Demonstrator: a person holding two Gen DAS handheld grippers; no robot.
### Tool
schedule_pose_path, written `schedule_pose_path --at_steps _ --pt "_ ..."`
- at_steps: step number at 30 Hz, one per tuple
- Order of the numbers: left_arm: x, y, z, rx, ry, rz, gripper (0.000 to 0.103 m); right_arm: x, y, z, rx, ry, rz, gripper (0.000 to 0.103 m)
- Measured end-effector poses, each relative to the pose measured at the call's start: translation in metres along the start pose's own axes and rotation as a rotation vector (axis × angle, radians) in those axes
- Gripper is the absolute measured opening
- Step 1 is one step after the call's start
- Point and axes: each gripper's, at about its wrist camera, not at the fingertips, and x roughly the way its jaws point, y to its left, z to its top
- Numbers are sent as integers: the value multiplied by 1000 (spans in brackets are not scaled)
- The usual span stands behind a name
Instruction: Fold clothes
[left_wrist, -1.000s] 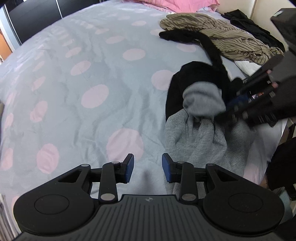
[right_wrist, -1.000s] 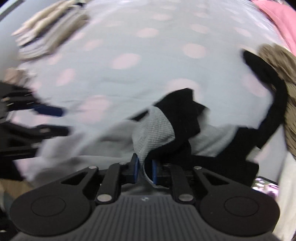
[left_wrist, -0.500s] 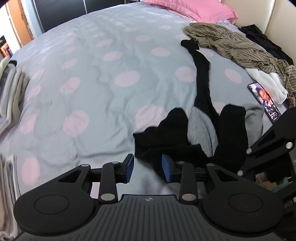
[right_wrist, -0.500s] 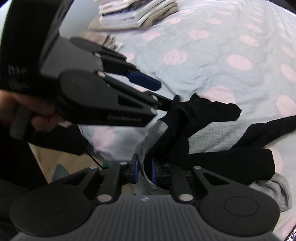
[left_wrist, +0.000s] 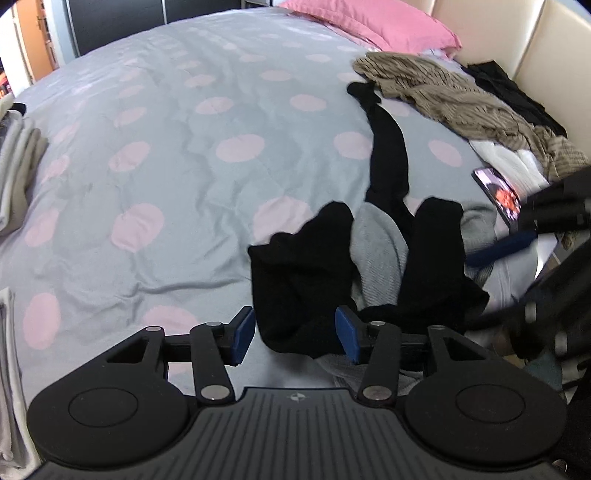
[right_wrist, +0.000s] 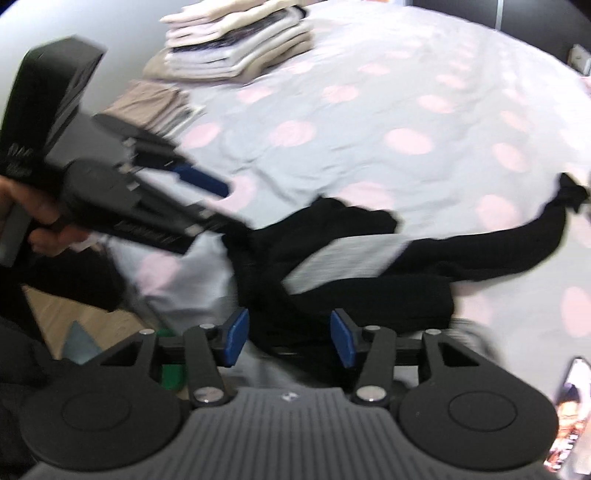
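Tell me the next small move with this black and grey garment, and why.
Probably lift both grippers clear, then regrip its edges to spread it. The left gripper and right gripper are opening, pads off the cloth, and the black and grey garment lies crumpled on the bedspread.

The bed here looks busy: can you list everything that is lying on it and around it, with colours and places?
Bedcover: one, grey with pink dots, across the bed.
Pillow: one, pink, at the head.
Black and grey garment: one, crumpled at the near edge, a long black part stretched toward the pillow.
Striped garment: one, olive, far right.
Black clothing: one heap, by the headboard.
White cloth: one, right edge.
Phone: one, screen lit, right edge.
Folded stack: pale clothes, far corner.
Left gripper: jaws opening over black cloth.
Right gripper: jaws opening over black cloth.
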Motion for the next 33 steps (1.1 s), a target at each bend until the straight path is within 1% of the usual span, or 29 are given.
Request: schedule_pose_path --at_steps 1,5,8,10,11,12,13,14,15,16,17,18,19,21,23,25,29,30,31,33 --pt "3 -1 -1 0 7 3 46 -1 -6 1 0 2 -22 54" --pt "20 2 -2 -36 46 7 46 8 -18 5 -11 17 -64 66" --pt "33 2 -3 -46 78 7 46 18 -24 6 -9 22 -83 68" --pt "42 0 -4 -39 100 5 42 29 -27 5 2 51 -66 70" --pt "45 0 -4 -39 111 -1 38 34 -27 4 8 64 -60 70" --pt "49 -1 -4 -43 123 -13 28 39 -27 3 14 76 -54 70" --pt "52 -1 -4 -48 133 -25 21 43 -26 1 14 79 -61 67" --pt "53 -1 -4 -53 137 -32 18 46 -24 0 12 79 -69 51" --pt "52 -1 -3 -54 133 -28 12 47 -23 0 2 79 -80 40" --pt "51 -2 -3 -54 129 -23 8 47 -23 0 -1 72 -83 27" --pt "51 -2 -3 -54 126 -19 7 44 -25 1 12 57 -78 18" --pt "49 -1 -2 -58 119 -14 6 39 -26 2 28 41 -72 15" --pt "45 1 -1 -71 104 -9 6 35 -28 4 45 24 -66 13" --pt "34 8 3 -95 63 14 5 21 -30 7 69 -38 -92 12" --pt "21 15 7 -119 15 43 5 6 -31 12 72 -103 -149 11" --pt "6 25 12 -154 -41 68 5 -10 -33 17 91 -148 -198 11" --pt "-24 43 22 -205 -139 136 5 -27 -36 22 85 -170 -348 11" --pt "-30 47 23 -218 -156 156 5 -28 -38 21 92 -162 -368 11" --pt "-34 52 24 -231 -168 175 5 -28 -40 19 101 -153 -384 11" --pt "-32 63 21 -263 -151 205 5 -23 -48 15 130 -120 -398 11"
